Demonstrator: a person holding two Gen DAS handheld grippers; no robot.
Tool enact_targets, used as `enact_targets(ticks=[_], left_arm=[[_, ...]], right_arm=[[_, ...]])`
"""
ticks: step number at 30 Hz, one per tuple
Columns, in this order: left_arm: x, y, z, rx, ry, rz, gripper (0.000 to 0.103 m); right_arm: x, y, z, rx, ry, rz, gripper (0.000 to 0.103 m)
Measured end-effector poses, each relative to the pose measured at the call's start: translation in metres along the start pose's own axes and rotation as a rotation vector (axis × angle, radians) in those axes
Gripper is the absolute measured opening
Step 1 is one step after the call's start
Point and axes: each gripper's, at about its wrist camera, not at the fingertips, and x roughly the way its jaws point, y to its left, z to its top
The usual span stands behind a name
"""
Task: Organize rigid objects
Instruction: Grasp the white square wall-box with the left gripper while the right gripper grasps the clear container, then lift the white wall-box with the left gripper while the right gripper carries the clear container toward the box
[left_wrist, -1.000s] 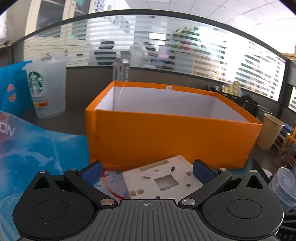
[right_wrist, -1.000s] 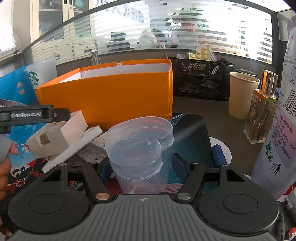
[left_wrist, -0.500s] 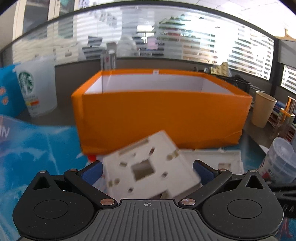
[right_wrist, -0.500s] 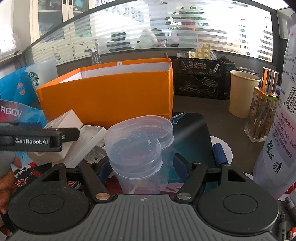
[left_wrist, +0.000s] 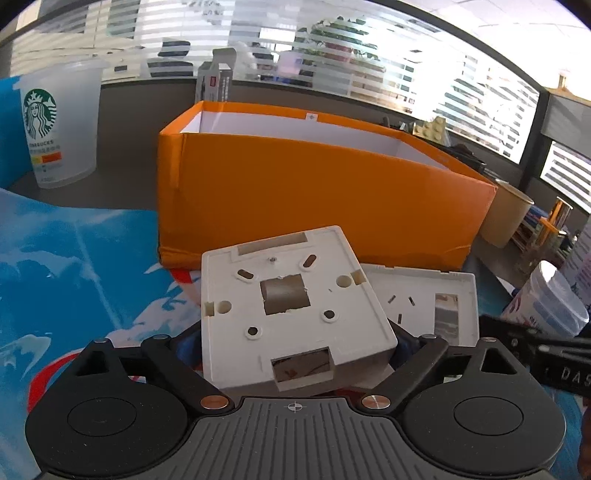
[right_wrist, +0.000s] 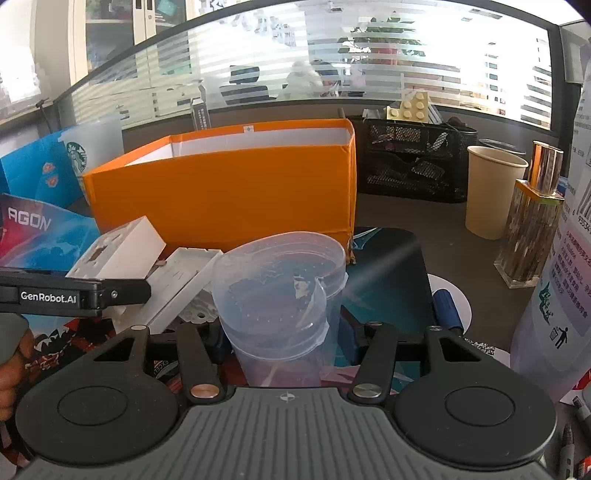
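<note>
A white plastic socket back box lies tilted between the fingers of my left gripper, whose jaws are closing; the blue pads sit right at its sides. It rests partly on a second white socket plate. Behind both stands the open orange box. In the right wrist view my right gripper is shut on a stack of clear plastic cups. To their left lie the back box, the plate and one left gripper finger. The orange box stands beyond.
A Starbucks cup stands at the far left on the grey desk, near a blue printed mat. A paper cup, a black mesh organizer, a gold-capped bottle and a white printed bag crowd the right. A blue marker lies nearby.
My left gripper dropped and came in around the white back box, and its jaws narrowed. The right jaws closed in on the clear cups; that hand stayed put.
</note>
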Motion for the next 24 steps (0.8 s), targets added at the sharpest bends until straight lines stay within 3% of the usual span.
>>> enact_targets(ticks=[6, 13, 17, 24], left_arm=[[-0.019, 0.005, -0.006, 0.037, -0.005, -0.002, 0.093], [-0.052, 0.008, -0.008, 0.084, -0.071, -0.011, 0.092], [-0.058, 0.015, -0.009, 0.058, -0.070, -0.029, 0.092], [-0.084, 0.028, -0.001, 0.044, -0.143, -0.034, 0.090]], right_arm=[[-0.008, 0.007, -0.005, -0.002, 0.003, 0.005, 0.051], [-0.026, 0.022, -0.008, -0.027, -0.014, -0.002, 0.050], [-0.036, 0.030, -0.007, -0.033, -0.032, -0.005, 0.050], [-0.055, 0.043, -0.004, -0.047, -0.068, -0.010, 0.050]])
